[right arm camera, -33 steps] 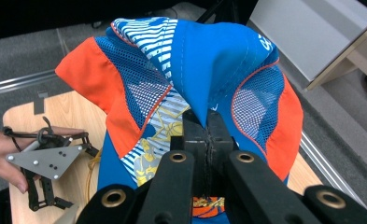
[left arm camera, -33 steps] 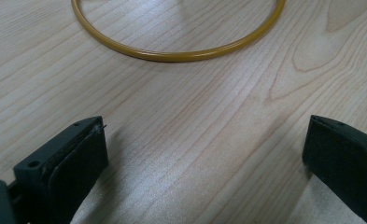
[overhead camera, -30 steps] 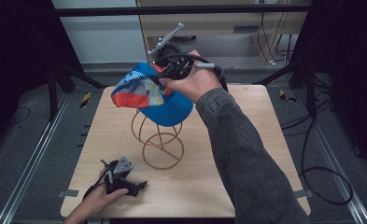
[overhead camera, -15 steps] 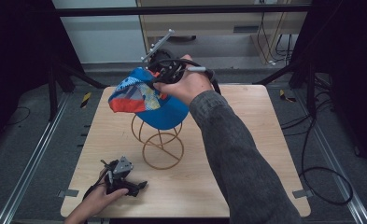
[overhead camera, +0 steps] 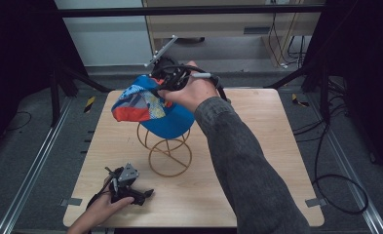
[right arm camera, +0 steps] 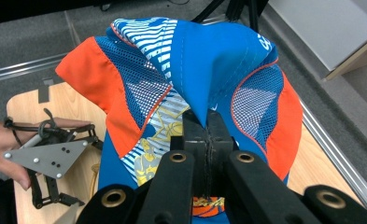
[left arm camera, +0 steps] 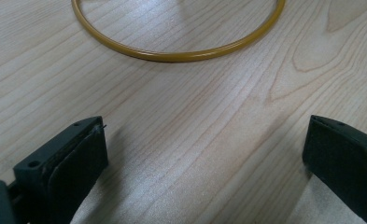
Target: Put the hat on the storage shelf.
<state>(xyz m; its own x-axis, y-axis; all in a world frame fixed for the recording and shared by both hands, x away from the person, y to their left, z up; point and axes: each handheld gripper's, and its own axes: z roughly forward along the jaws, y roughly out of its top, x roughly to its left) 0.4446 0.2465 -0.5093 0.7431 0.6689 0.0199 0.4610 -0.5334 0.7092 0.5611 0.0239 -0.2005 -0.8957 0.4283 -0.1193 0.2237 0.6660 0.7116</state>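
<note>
Jaws of right gripper (right arm camera: 208,135) pinch cap (right arm camera: 209,60) above wire stand (overhead camera: 169,151).

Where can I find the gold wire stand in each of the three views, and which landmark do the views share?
High view: the gold wire stand is at the table's centre, under the blue cap.
Left gripper view: its base ring curves across the top, beyond the open jaws.
Right gripper view: the stand cannot be made out; the cap, pinched in the shut jaws, covers that area.
Shared landmark: the light wooden table.
</note>
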